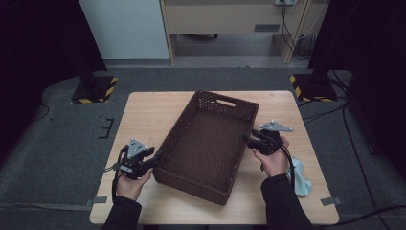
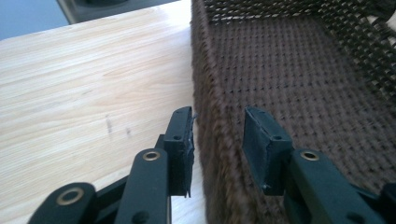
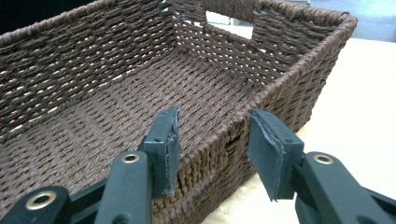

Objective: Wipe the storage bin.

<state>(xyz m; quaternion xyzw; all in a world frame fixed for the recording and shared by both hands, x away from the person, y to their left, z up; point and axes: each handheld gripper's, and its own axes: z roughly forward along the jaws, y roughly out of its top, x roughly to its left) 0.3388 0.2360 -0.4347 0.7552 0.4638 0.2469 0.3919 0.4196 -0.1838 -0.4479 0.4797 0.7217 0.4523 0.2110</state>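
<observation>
Brown woven basket [image 1: 210, 139], no writing legible.
Left gripper [image 2: 217, 140] and right gripper [image 3: 212, 144] straddled opposite walls, jaws apart, unclamped.

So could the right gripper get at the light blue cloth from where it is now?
Probably yes: the light blue cloth lies on bare table just behind the right gripper, nothing between; its jaws straddle the brown woven basket's wall.

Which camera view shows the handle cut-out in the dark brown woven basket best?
The high view: it shows the whole dark brown woven basket with the handle cut-out in its far end wall. The right gripper view shows the cut-out partly cropped at the top edge. The left gripper view shows a side wall and the floor.
</observation>
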